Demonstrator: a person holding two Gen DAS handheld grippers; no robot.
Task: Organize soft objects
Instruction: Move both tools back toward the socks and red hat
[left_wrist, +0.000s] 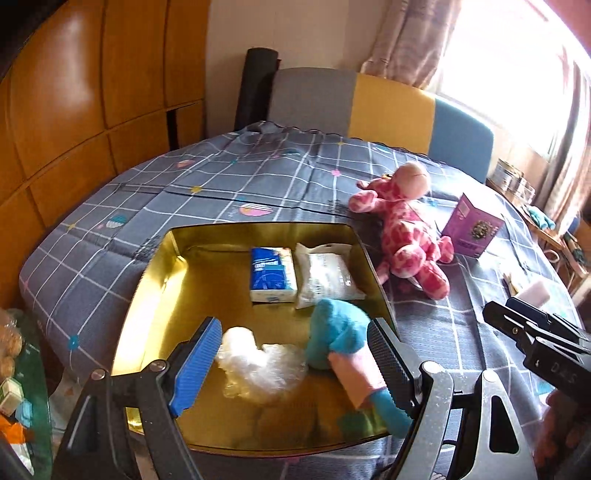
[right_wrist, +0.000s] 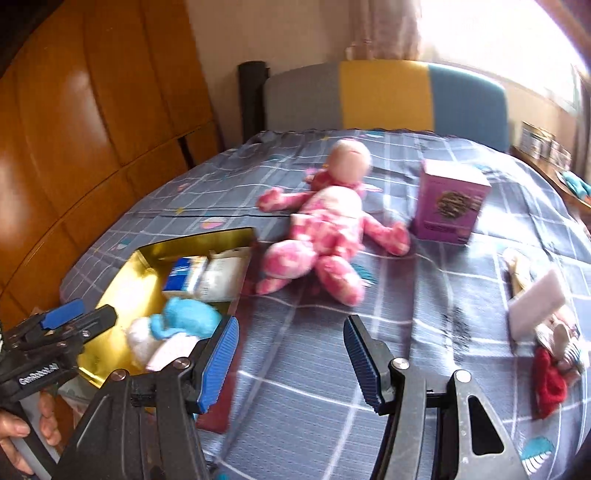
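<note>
- Left gripper (left_wrist: 291, 363) spread over gold tin (left_wrist: 155, 266); blue-pink plush (left_wrist: 343, 343) lies inside
- Right gripper (right_wrist: 291, 363) spread above bed (right_wrist: 424, 295), pink giraffe (right_wrist: 325, 236) ahead

left claw (right_wrist: 79, 317) body: "GenRobot.AI" | right claw (left_wrist: 532, 325) body: "DAS"

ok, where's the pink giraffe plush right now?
The pink giraffe plush lies on the quilt, outside the gold tin, between the tin's right wall and the purple box.
</note>
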